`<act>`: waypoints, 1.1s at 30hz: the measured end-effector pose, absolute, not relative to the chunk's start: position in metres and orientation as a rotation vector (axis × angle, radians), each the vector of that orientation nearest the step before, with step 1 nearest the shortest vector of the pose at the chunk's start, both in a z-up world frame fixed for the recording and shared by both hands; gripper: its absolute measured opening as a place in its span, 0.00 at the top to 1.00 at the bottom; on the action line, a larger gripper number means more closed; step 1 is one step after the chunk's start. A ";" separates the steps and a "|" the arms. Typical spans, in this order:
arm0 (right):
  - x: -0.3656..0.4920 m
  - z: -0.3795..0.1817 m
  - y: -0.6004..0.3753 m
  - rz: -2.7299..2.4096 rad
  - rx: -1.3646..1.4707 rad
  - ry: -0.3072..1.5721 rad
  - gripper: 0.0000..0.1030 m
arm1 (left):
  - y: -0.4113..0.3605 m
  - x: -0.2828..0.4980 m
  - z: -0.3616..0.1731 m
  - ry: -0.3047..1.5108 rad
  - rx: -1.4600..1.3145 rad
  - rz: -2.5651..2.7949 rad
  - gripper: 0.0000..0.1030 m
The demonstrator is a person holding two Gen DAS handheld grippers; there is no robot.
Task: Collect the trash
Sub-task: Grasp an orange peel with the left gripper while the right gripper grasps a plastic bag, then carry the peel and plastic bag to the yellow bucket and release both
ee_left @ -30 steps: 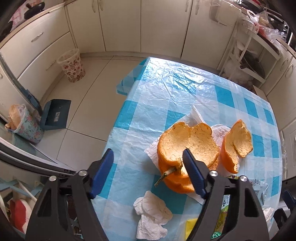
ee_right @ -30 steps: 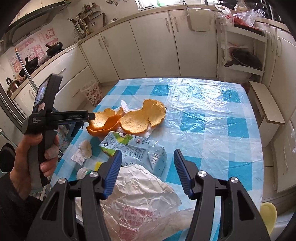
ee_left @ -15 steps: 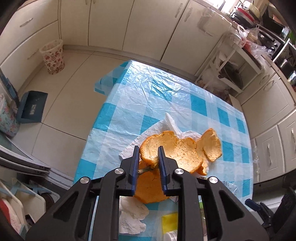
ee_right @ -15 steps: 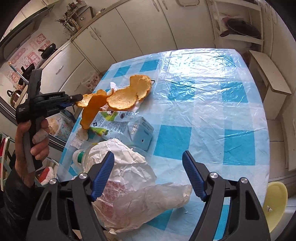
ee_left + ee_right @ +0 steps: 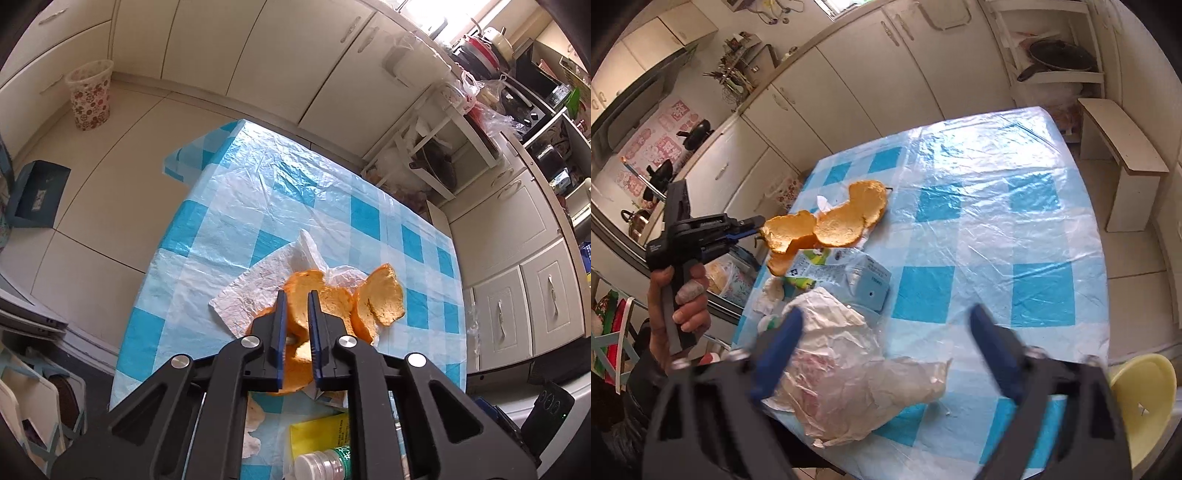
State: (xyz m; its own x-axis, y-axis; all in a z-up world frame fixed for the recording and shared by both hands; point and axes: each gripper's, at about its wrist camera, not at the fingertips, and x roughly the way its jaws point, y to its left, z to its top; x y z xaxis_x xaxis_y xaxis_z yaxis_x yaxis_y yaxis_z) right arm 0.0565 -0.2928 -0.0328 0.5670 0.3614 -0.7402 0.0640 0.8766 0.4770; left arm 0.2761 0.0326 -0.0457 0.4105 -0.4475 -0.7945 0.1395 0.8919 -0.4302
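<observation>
My left gripper (image 5: 296,306) is shut on a large orange peel (image 5: 295,317) and holds one end lifted above the table; in the right wrist view the left gripper (image 5: 759,221) grips the peel (image 5: 790,236) at the table's left edge. The rest of the peel (image 5: 849,221) lies on a white tissue (image 5: 258,280). My right gripper (image 5: 882,350) is open and empty above a white plastic bag (image 5: 849,362) at the near edge. A milk carton (image 5: 846,273), crumpled tissues (image 5: 768,295) and a bottle (image 5: 321,461) lie nearby.
The table has a blue-checked plastic cloth (image 5: 979,221). A patterned bin (image 5: 90,94) stands on the floor by the cabinets. A bench (image 5: 1119,155) and a yellow stool (image 5: 1141,398) stand to the right of the table.
My left gripper closed on the orange peel and lifted its end off the table. My right gripper rose over the plastic bag, still open.
</observation>
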 end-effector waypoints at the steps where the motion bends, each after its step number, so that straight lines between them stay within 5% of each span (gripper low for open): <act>1: 0.058 -0.037 -0.290 0.206 0.481 0.986 0.07 | 0.032 0.276 -0.045 1.090 -0.318 -0.379 0.90; 5: 0.064 -0.055 -0.264 0.269 0.382 1.100 0.07 | 0.027 0.276 -0.045 1.091 -0.300 -0.379 0.90; 6: 0.064 -0.057 -0.256 0.289 0.349 1.116 0.14 | 0.026 0.276 -0.046 1.094 -0.287 -0.372 0.90; 7: 0.063 -0.058 -0.250 0.314 0.325 1.120 0.23 | 0.026 0.276 -0.047 1.094 -0.275 -0.359 0.90; 9: 0.062 -0.059 -0.246 0.372 0.341 1.138 0.58 | 0.029 0.276 -0.047 1.092 -0.246 -0.311 0.90; 12: 0.055 -0.055 -0.251 0.399 0.373 1.113 0.88 | 0.039 0.280 -0.050 1.098 -0.228 -0.249 0.87; 17: 0.042 -0.036 -0.271 0.439 0.483 1.004 0.93 | 0.035 0.282 -0.052 1.091 -0.160 -0.212 0.46; 20: 0.036 -0.022 -0.278 0.479 0.542 0.919 0.93 | 0.022 0.286 -0.058 1.091 -0.095 -0.177 0.37; 24: 0.035 -0.014 -0.282 0.466 0.549 0.872 0.93 | 0.001 0.292 -0.071 1.097 0.006 -0.148 0.36; 27: 0.036 -0.014 -0.290 0.441 0.574 0.861 0.93 | -0.012 0.296 -0.079 1.084 0.084 -0.124 0.48; 28: 0.035 -0.013 -0.293 0.433 0.580 0.854 0.93 | -0.014 0.298 -0.081 1.092 0.091 -0.123 0.77; 29: 0.034 -0.012 -0.295 0.428 0.586 0.847 0.93 | -0.014 0.300 -0.082 1.104 0.081 -0.132 0.85; 33: 0.030 -0.009 -0.304 0.409 0.607 0.807 0.93 | -0.010 0.295 -0.065 1.071 0.019 -0.169 0.92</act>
